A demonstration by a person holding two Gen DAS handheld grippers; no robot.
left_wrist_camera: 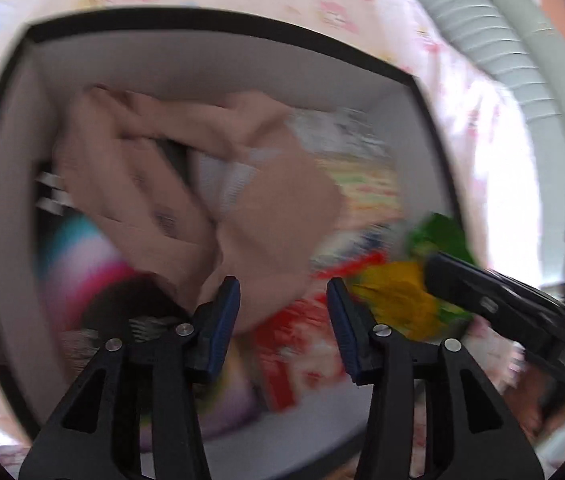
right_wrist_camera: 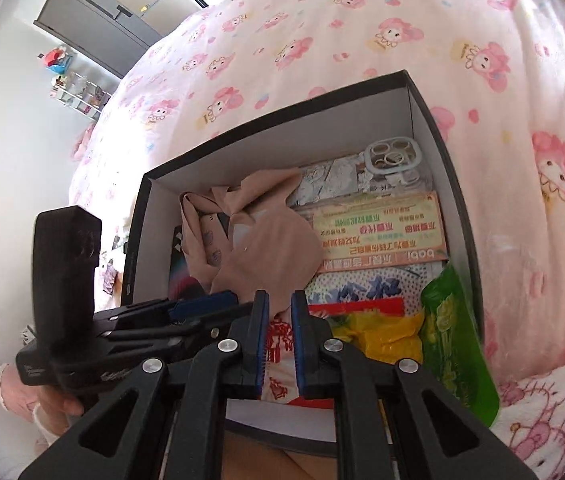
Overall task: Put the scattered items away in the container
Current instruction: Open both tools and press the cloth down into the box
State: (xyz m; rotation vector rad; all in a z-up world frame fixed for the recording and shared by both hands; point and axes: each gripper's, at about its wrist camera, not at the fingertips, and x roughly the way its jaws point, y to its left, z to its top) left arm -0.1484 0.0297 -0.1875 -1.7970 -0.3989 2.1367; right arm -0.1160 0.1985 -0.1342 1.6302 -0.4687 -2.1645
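Bed, pink cartoon-print cover: one box upon it. In box: one tan stocking, one green packet. Left hand-held gripper stood apart above box, empty; right hand-held gripper nearly closed, empty.

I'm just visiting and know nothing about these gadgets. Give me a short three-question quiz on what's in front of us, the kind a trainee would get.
1. True or false: the box sits on a pink cartoon-print bedsheet.
2. Which item lies against the box's right wall in the right wrist view? A) green packet B) beige tights C) white phone case
3. Fill in: the left gripper has its jaws ____, nothing between them.

Key: 1 true; 2 A; 3 open.
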